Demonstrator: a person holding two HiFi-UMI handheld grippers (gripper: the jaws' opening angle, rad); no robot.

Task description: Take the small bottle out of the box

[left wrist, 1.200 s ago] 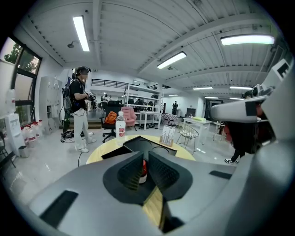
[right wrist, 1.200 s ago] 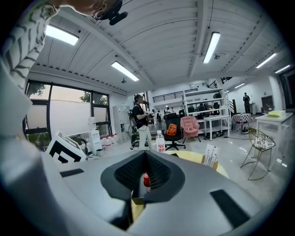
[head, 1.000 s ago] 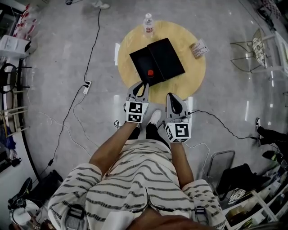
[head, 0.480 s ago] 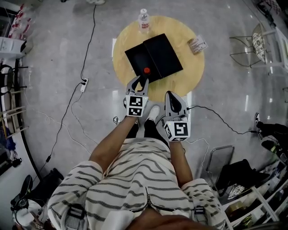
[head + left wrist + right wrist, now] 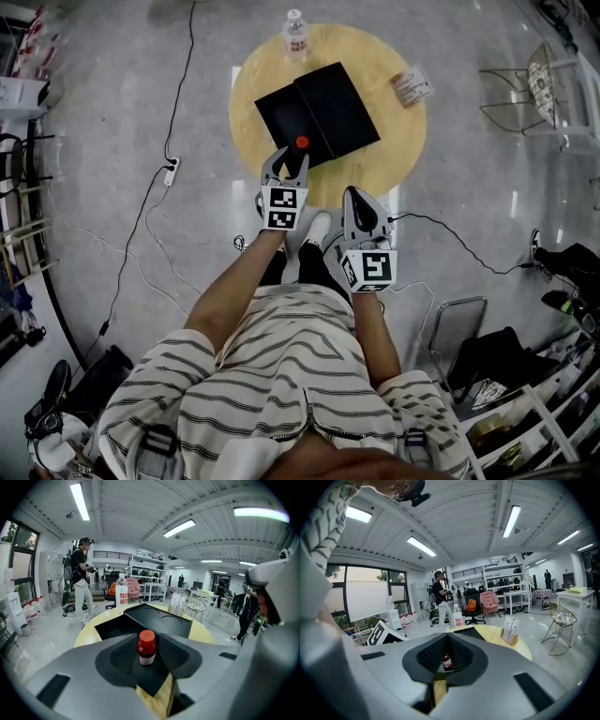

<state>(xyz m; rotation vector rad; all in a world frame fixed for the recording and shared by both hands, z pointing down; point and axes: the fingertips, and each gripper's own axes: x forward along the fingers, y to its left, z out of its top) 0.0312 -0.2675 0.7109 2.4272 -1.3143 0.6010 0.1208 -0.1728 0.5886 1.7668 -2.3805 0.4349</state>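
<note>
Small bottle [image 5: 447, 662] mostly behind the right tool [image 5: 446, 641] — its label print illegibly small

Round wooden table [image 5: 394, 141] on glossy grey floor [image 5: 112, 94].

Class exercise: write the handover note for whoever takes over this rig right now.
Left gripper: jaws opening, nothing gripped; the small bottle stands untouched in line with the gap.
Right gripper: jaws together, empty, held back by the near edge of the table.
Bottle: upright at the near corner of the open black box.
Done: left gripper lined up.
Left: close on the bottle, lift it out.
</note>
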